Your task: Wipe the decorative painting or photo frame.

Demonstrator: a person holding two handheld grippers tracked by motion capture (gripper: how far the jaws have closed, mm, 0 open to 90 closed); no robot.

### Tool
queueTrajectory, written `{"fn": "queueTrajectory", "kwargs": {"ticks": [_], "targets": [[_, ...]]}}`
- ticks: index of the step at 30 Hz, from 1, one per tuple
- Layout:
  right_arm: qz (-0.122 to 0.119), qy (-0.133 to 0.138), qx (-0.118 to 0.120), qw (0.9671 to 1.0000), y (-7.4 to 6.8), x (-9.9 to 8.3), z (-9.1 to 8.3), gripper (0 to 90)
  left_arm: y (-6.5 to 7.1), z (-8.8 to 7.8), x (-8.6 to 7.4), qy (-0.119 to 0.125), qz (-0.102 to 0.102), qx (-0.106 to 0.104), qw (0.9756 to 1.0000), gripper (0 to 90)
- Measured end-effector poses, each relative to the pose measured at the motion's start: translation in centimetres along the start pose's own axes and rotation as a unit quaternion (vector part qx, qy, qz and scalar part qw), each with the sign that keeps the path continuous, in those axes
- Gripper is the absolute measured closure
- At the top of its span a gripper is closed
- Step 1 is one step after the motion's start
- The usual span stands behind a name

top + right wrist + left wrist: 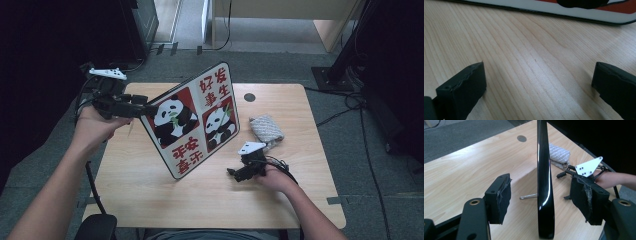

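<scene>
- Table (150, 195), nearest the camera, carried everything below.
- Panda board (192, 120) stood tilted on its lower edge at the table's middle; its upper left edge lay between the left gripper's (145, 109) spread jaws, neither pad touching.
- Right gripper (236, 173) hovered low beside the board, jaws spread, empty.
- Grey cloth (266, 129) lay behind it.
</scene>
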State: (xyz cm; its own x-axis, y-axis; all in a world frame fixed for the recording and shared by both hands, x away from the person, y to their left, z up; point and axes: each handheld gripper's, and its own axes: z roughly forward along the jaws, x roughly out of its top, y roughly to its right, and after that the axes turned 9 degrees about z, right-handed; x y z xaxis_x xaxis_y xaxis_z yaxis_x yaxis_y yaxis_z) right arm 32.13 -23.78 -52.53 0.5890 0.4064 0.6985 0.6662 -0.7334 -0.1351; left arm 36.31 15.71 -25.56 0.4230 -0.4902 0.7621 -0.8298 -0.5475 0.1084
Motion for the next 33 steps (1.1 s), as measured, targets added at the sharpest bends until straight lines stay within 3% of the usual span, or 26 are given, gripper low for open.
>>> {"fn": "queueTrajectory", "kwargs": {"ticks": [13, 20, 33], "targets": [[0.0, 0.0, 0.0, 1.0, 0.0, 0.0, 0.0, 0.0, 0.0, -1.3, -2.7, 0.006, -0.002, -0.025, 0.9997, 33.7], [0.0, 0.0, 0.0, 1.0, 0.0, 0.0, 0.0, 0.0, 0.4, -1.6, -4.1, -0.012, 0.016, -0.021, 0.9996, 33.9], [-0.006, 0.0, 0.005, 1.0, 0.1, -0.1, -0.1, 0.0, 0.1, -0.6, -8.1, -0.004, 0.004, -0.017, 0.9998, 34.7]]}}
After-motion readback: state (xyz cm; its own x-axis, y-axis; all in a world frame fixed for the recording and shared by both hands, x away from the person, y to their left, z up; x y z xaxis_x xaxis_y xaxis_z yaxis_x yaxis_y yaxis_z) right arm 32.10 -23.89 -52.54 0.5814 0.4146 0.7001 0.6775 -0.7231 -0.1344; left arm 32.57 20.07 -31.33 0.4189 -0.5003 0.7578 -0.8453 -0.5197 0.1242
